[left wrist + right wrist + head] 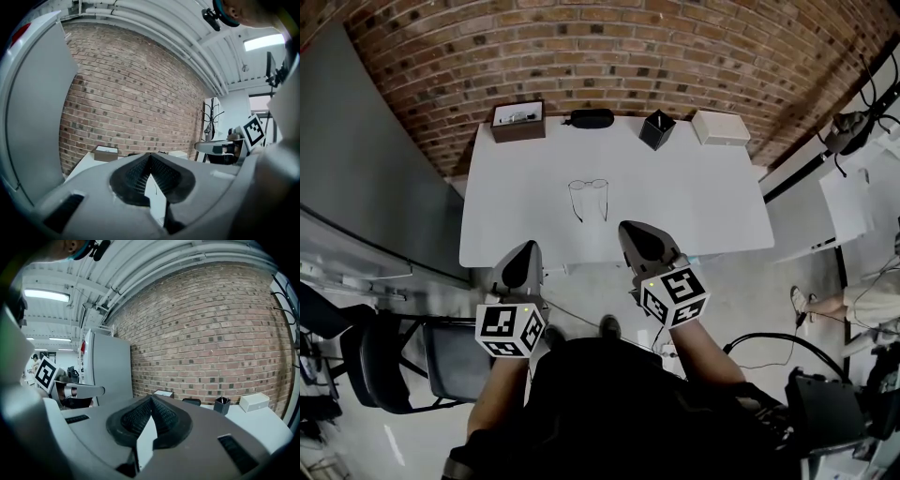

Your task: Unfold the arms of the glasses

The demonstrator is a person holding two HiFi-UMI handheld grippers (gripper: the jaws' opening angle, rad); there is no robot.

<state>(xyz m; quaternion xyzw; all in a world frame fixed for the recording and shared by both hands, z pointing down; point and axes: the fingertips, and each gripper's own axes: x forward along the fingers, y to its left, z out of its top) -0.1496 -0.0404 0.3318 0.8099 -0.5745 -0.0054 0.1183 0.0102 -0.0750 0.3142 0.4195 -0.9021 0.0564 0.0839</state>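
Observation:
A pair of thin-rimmed glasses point(588, 194) lies in the middle of the white table point(694, 202), lenses toward the wall and both arms stretched back toward me. My left gripper point(525, 251) hovers at the table's near edge, left of the glasses, shut and holding nothing. My right gripper point(633, 230) hangs over the near edge, just right of the glasses and short of them, also shut with nothing in it. In the left gripper view its tips point(150, 155) meet; the right gripper's tips point(150, 399) meet too. Neither gripper view shows the glasses.
Along the table's far edge stand a brown box point(517, 121), a black glasses case point(589, 118), a dark pen cup point(656, 129) and a white box point(720, 127). A brick wall rises behind. A grey panel point(366, 169) stands left; a chair point(389, 361) and cables lie near me.

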